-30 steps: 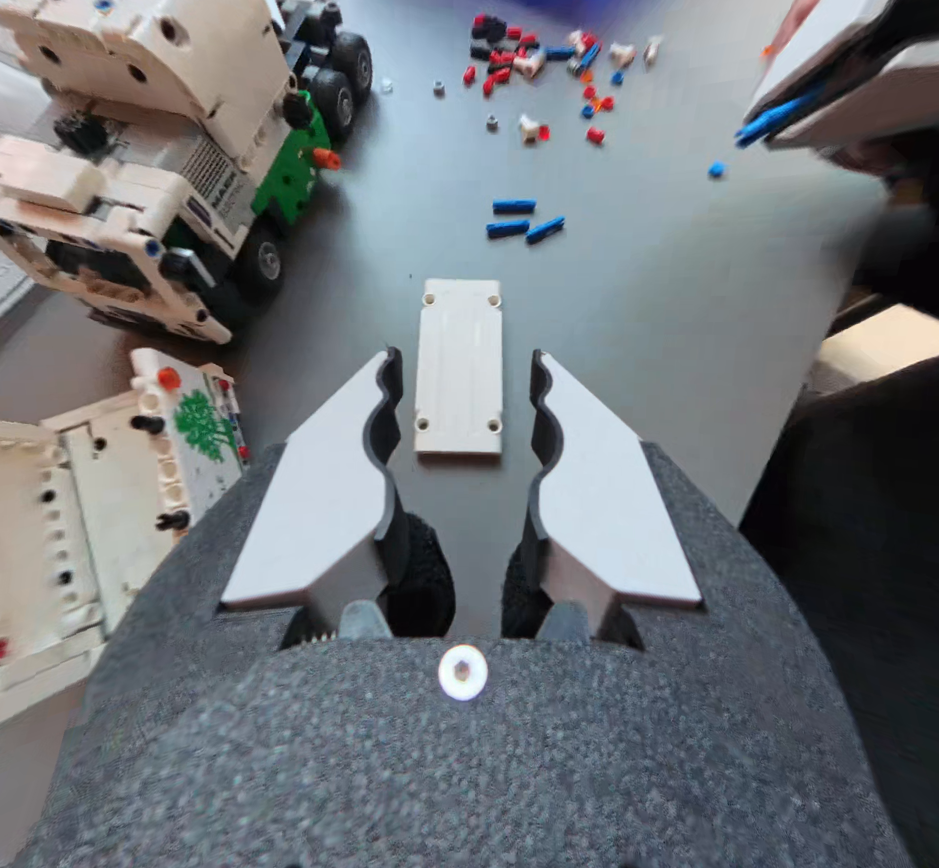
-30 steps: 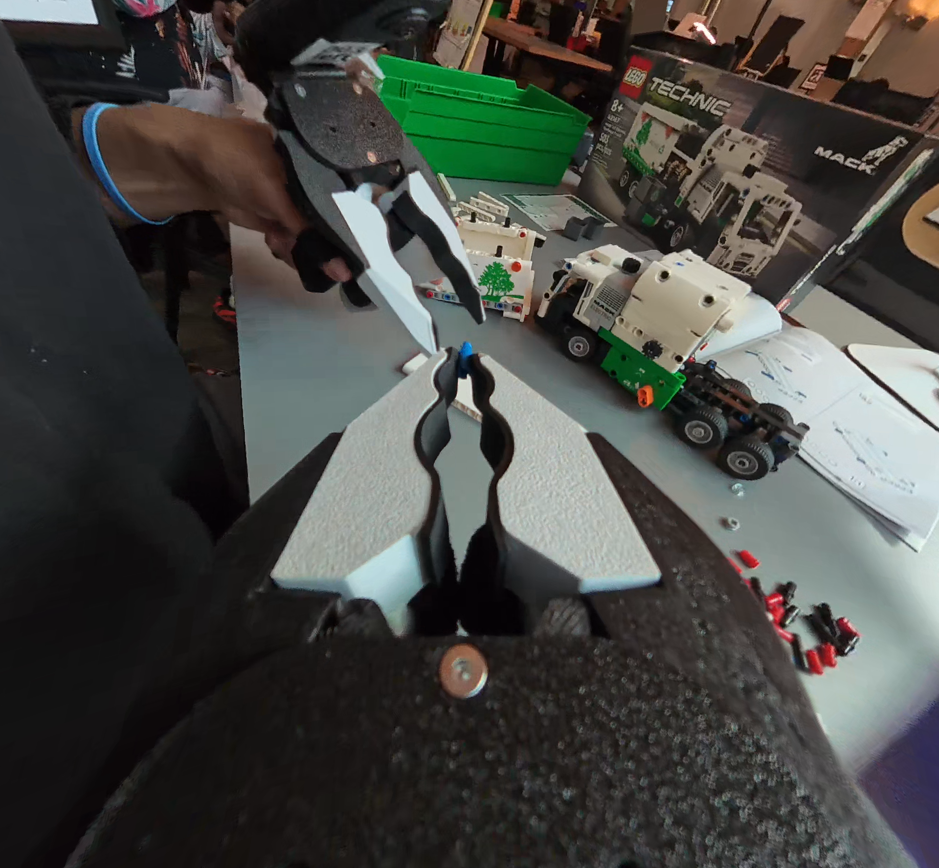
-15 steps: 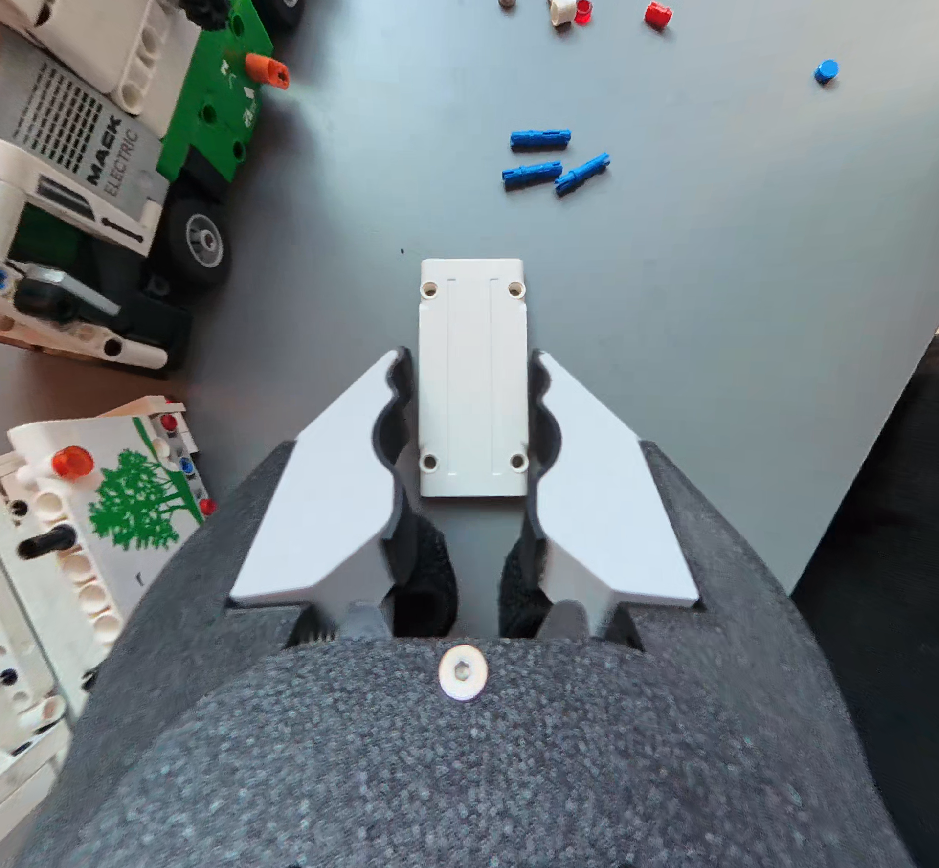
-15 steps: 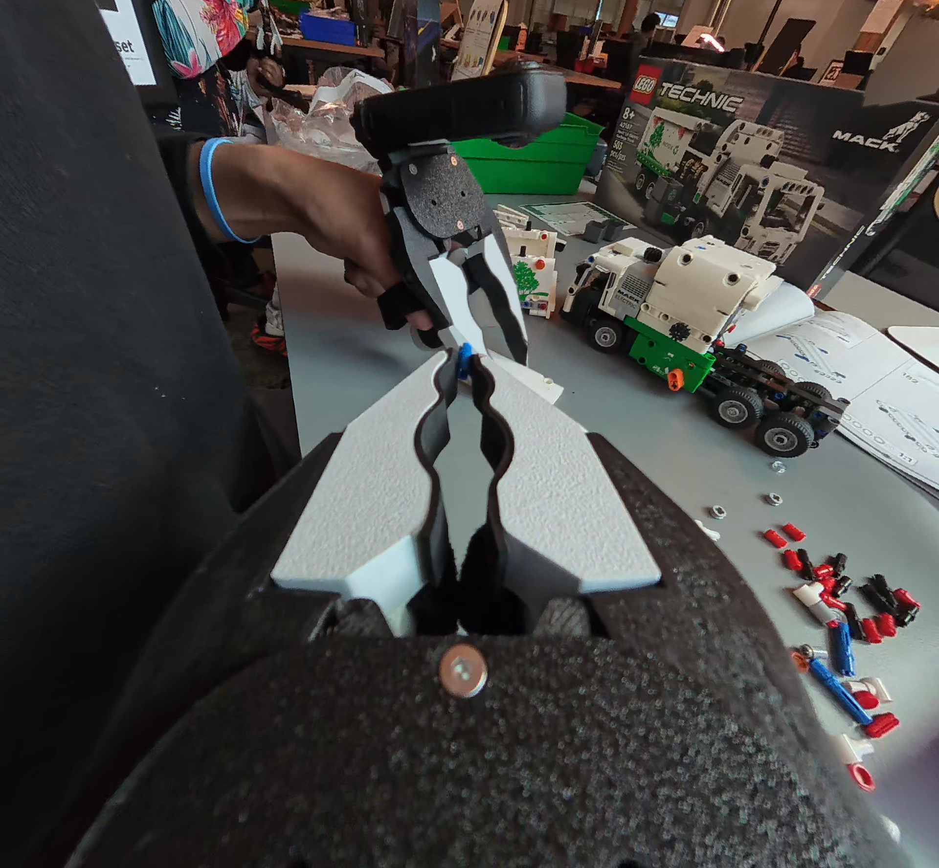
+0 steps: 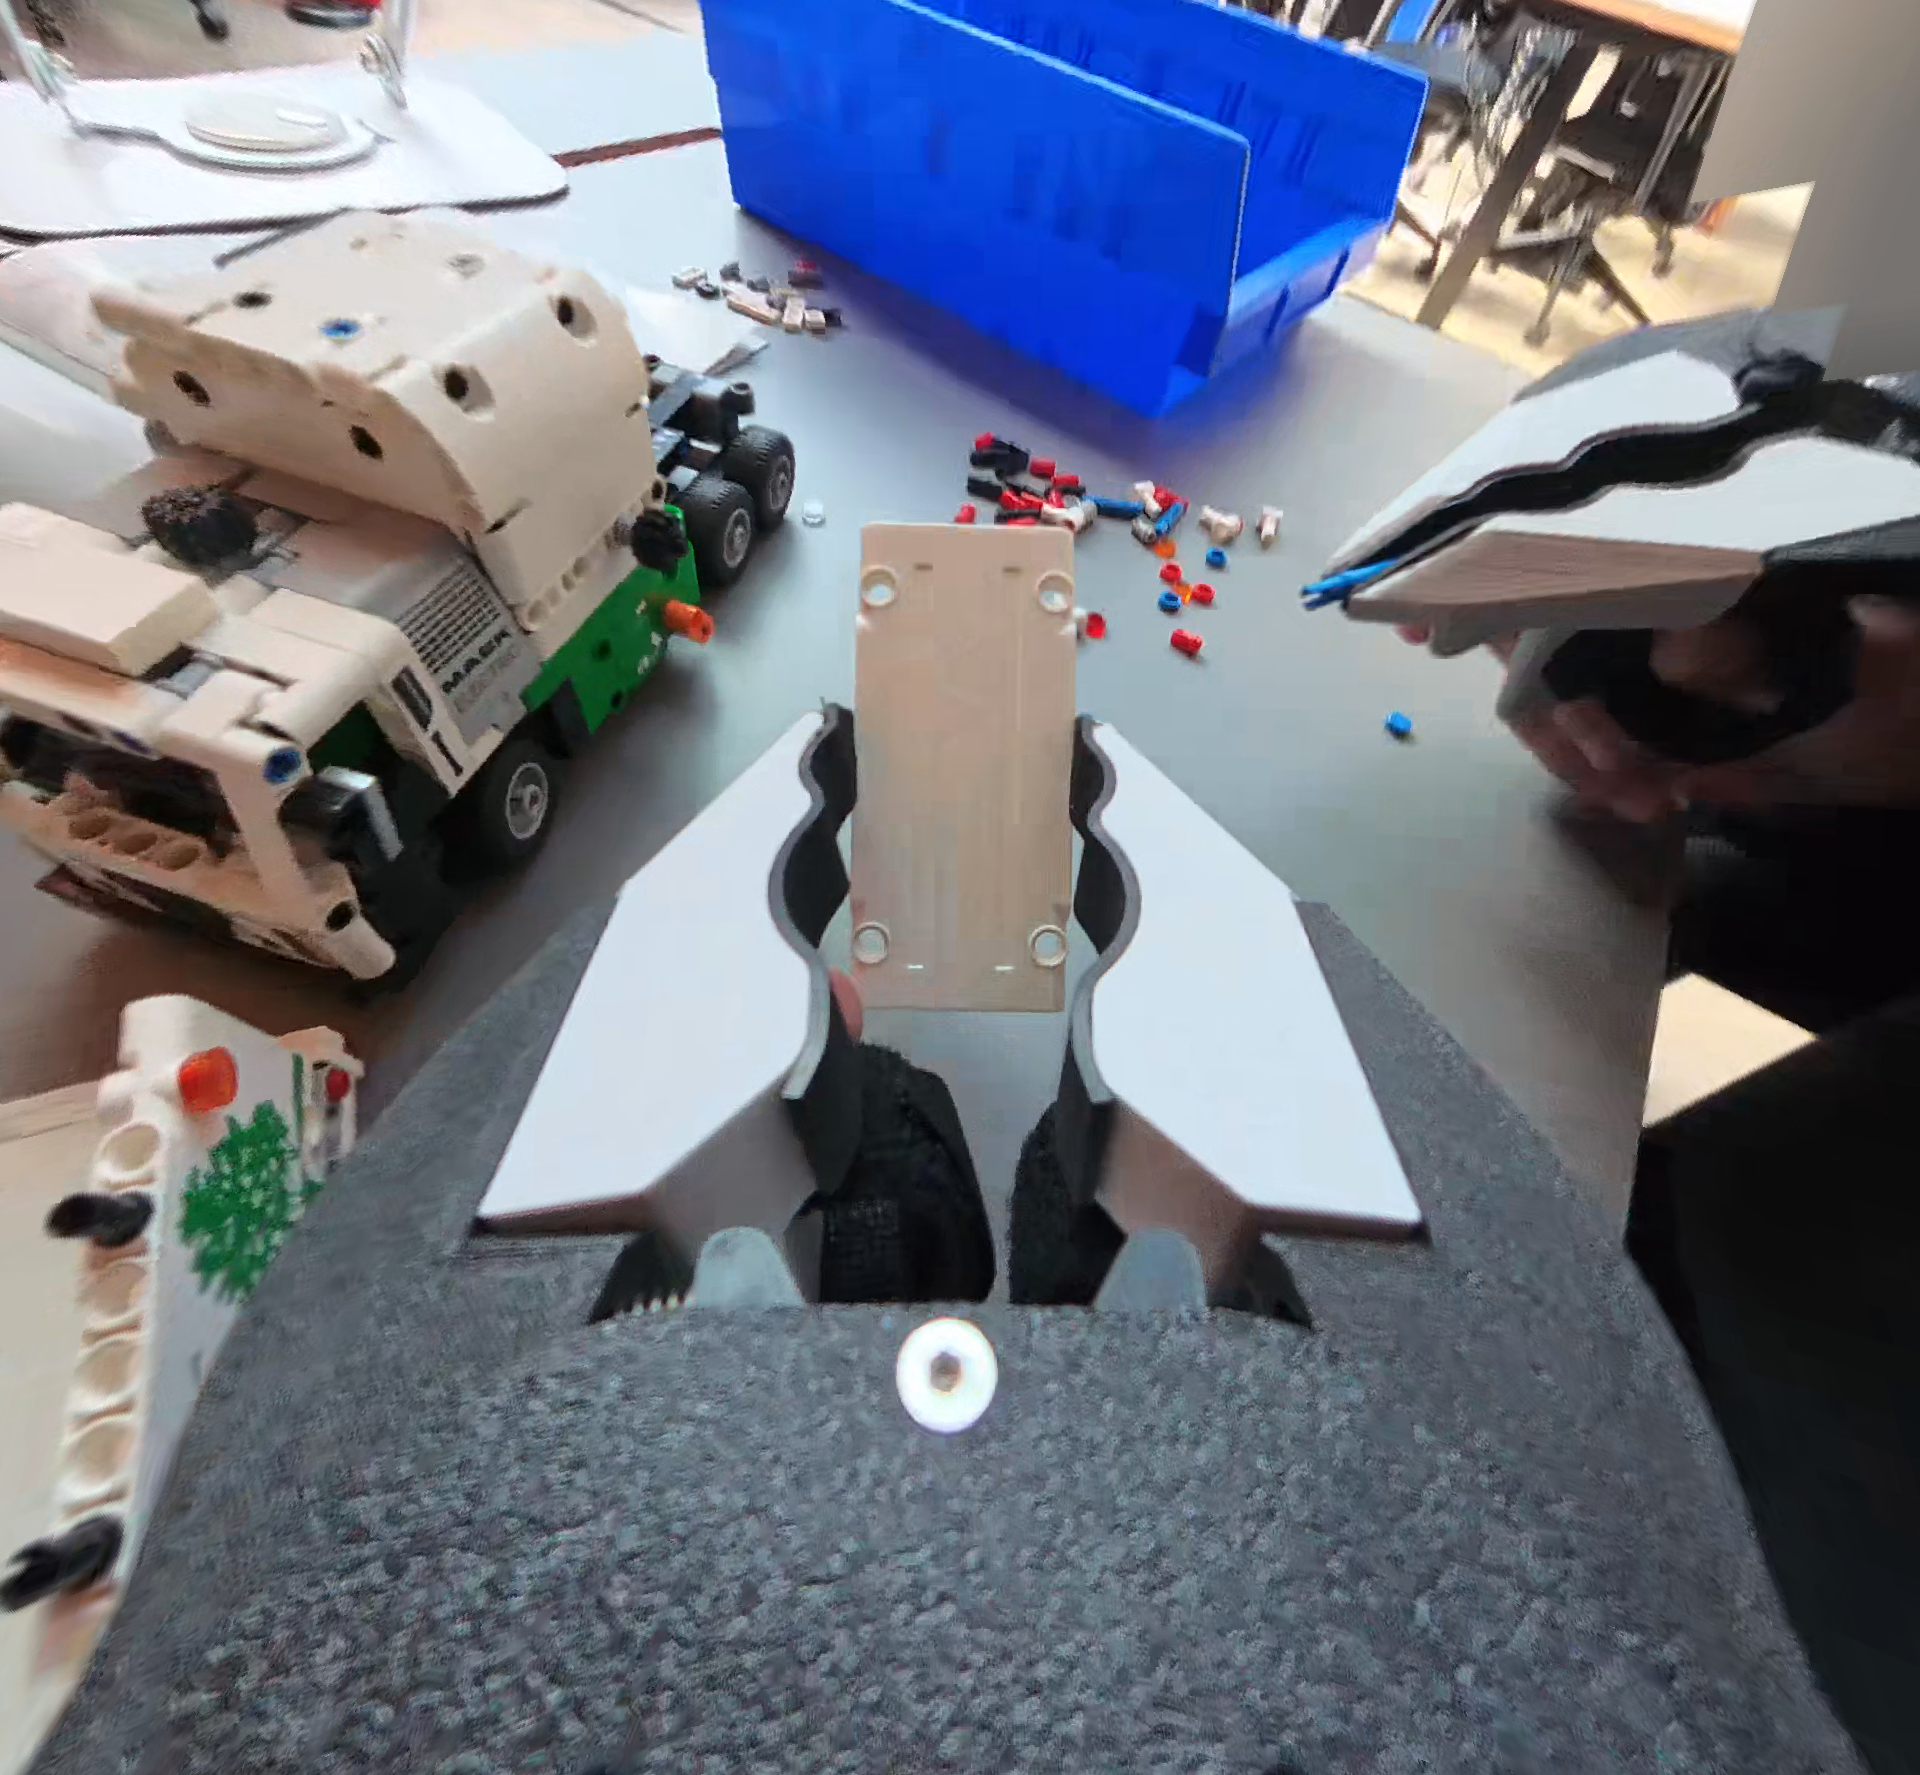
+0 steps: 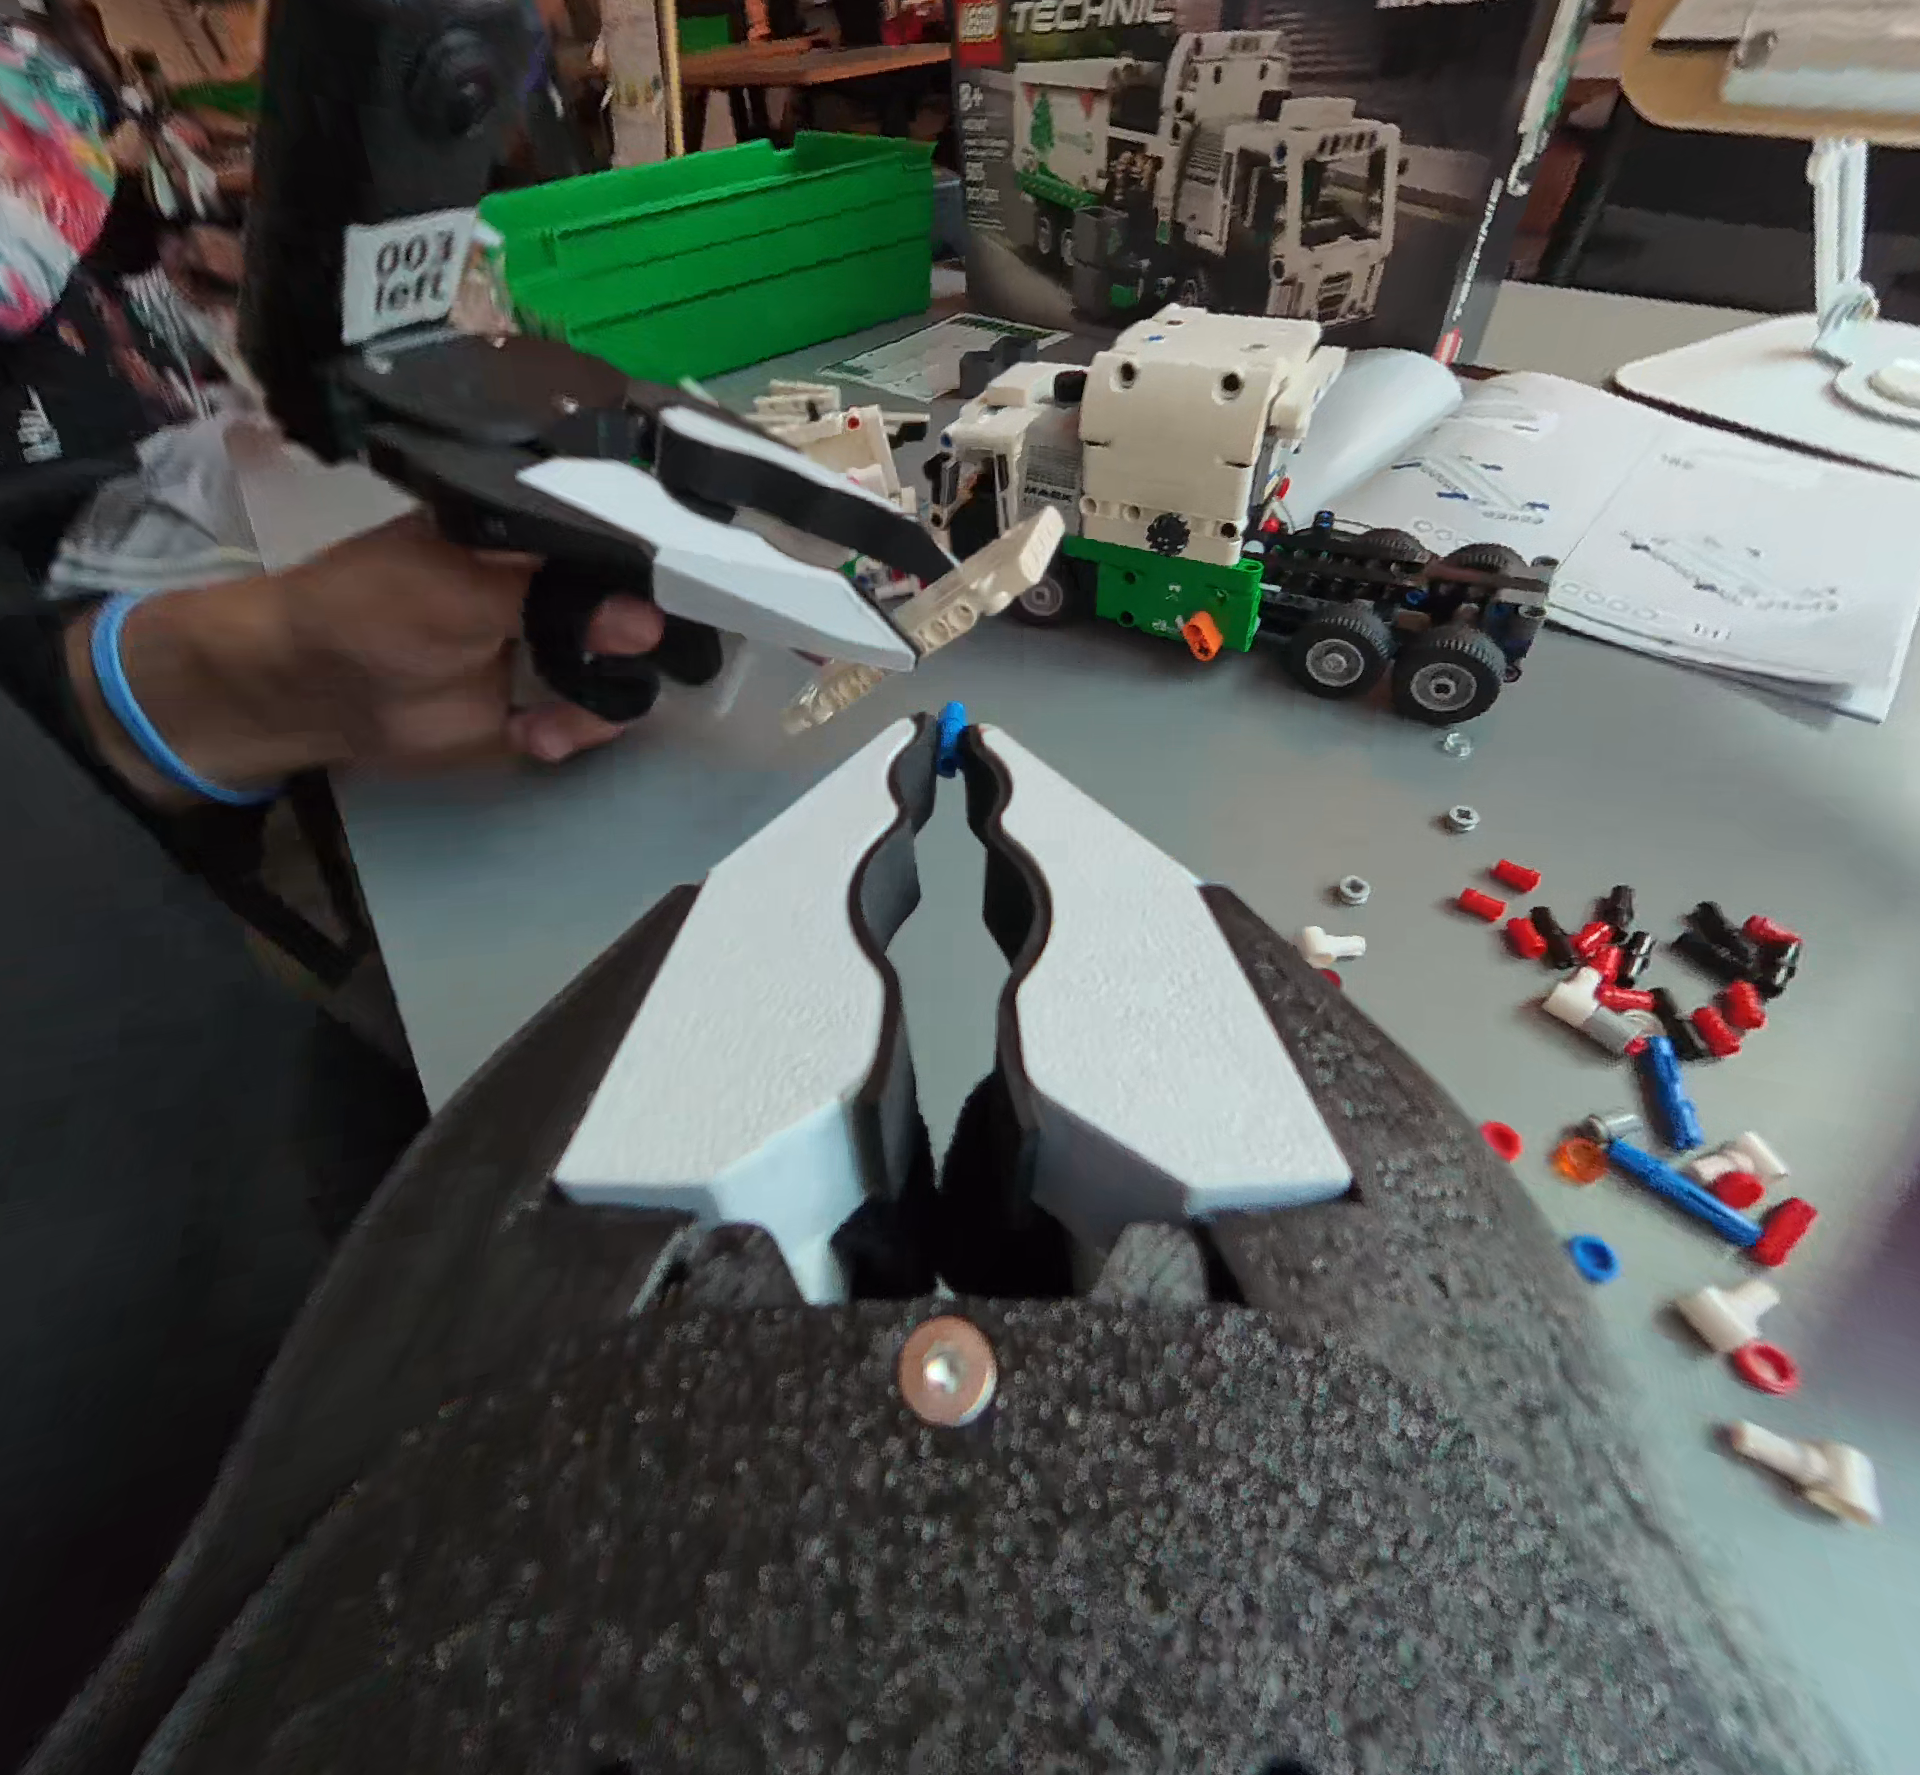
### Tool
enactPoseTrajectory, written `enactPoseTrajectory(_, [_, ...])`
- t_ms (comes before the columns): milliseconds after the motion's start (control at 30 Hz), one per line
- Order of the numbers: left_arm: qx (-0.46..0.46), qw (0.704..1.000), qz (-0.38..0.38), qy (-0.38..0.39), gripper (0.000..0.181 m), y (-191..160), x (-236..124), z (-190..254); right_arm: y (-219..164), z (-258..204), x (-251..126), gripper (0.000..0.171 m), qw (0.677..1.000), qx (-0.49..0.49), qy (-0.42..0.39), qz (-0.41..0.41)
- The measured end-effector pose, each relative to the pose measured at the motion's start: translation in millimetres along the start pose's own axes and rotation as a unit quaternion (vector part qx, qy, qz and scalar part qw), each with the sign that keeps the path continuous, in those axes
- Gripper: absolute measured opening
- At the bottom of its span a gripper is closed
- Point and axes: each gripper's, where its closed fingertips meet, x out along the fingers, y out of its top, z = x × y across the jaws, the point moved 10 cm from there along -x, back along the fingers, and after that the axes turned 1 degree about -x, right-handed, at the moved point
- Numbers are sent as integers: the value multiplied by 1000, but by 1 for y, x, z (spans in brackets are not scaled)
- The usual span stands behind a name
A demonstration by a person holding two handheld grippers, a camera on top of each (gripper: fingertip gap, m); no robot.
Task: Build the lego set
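Above the grey table (image 5: 1351, 873), L gripper (image 5: 951, 738) clamps a white rectangular panel (image 5: 961, 769) by its long edges, panel lifted off the surface, pointing fwd. R gripper (image 6: 943, 738) nearly closed, pinching a blue pin (image 6: 949, 736) at its tips; pin looks long in left wrist view, blurred there. Part-built white/green truck (image 5: 416, 603) stands left of the panel. Loose red/black/blue pins (image 6: 1652, 998) scattered near blue bin (image 5: 1049, 136).
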Motion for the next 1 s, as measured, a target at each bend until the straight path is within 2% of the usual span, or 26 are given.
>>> enactPoseTrajectory(100, [-11, 998, 64, 25, 39, 6, -8, 3, 4, 3, 17, 3, 995, 99, -1, 23])
enactPoseTrajectory(200, [-16, 997, 71, 37, 39, 4, -12, 6, 6, -3, 30, 3, 987, 154, 25, 40])
enactPoseTrajectory(333, [7, 996, 73, 42, 39, 1, -18, 12, 7, -13, 41, 3, 988, 145, 19, 43])
enactPoseTrajectory(833, [22, 992, 88, 85, 39, -3, -24, 27, 9, -18, 42, 3, 979, 184, 18, 82])
enactPoseTrajectory(1000, [-17, 992, 77, 93, 39, -4, -21, 29, 7, -18, 41, 3, 979, 187, 15, 80])
